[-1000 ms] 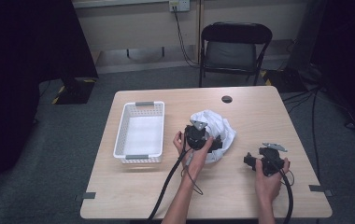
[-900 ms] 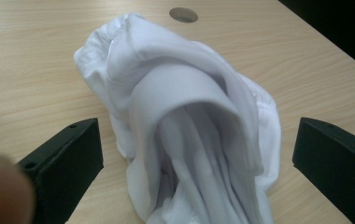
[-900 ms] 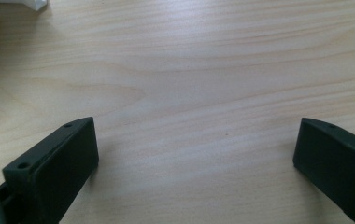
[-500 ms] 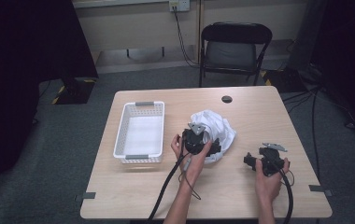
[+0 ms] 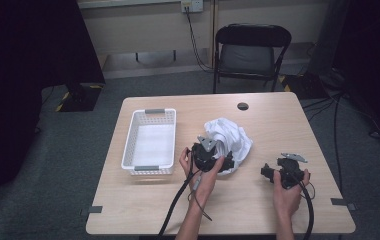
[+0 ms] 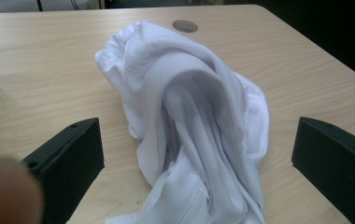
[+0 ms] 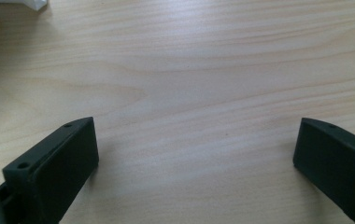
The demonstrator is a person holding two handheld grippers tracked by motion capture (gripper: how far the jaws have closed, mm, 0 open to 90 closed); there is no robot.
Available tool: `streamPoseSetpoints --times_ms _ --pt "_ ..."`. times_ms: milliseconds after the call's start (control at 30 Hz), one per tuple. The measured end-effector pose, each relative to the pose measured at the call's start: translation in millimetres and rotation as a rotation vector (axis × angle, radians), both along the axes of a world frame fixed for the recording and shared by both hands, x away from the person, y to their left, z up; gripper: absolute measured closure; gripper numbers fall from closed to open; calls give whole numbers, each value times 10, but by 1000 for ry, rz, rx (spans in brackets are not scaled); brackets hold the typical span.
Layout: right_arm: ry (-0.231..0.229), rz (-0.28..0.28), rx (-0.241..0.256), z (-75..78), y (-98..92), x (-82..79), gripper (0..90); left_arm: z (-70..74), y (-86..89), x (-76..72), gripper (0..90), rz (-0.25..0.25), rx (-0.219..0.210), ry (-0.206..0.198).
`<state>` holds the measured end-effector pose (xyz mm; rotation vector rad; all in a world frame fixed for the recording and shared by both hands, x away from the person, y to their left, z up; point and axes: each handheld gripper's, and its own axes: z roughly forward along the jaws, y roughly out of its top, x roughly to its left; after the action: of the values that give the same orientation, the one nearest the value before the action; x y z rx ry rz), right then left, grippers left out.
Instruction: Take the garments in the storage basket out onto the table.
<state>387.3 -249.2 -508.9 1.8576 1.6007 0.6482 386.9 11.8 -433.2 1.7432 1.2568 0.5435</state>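
A crumpled white cloth point(image 5: 229, 138) lies in a heap near the middle of the wooden table point(image 5: 273, 125). In the left gripper view the same cloth point(image 6: 189, 126) rises between the two wide-apart black jaws, its lower folds reaching down between them. My left gripper point(image 5: 218, 159) sits open at the cloth's near edge, held by a hand. My right gripper point(image 5: 270, 172) rests open over bare wood to the right of the cloth, and its own view has plain tabletop point(image 7: 199, 93) between the spread jaws.
A white plastic basket point(image 5: 150, 141) stands to the left of the cloth with nothing in it. A round cable hole point(image 5: 243, 106) is at the table's far side. A black folding chair point(image 5: 250, 50) stands beyond the table. Cables trail off the near edge.
My left gripper has drawn slightly toward the near edge of the cloth. The right gripper has stayed where it was.
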Motion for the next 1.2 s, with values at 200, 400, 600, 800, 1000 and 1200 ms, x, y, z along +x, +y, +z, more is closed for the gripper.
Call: streamPoseSetpoints --times_ms 200,400,600,800,1000,1200 --pt "0 0 0 0 0 0 0 12 5 -122 22 -1 -2 -15" --pt "0 0 0 0 0 0 0 -9 55 -214 21 1 -12 -20" --pt "0 0 0 0 0 0 0 -38 96 -302 19 4 -29 -23" --pt "0 0 0 0 0 0 0 -36 122 -405 15 -8 -40 -33" --pt "0 0 0 0 0 0 0 2 170 -491 11 -2 -33 -59" --pt "0 0 0 0 0 0 0 -1 212 -568 7 -4 -43 -72"
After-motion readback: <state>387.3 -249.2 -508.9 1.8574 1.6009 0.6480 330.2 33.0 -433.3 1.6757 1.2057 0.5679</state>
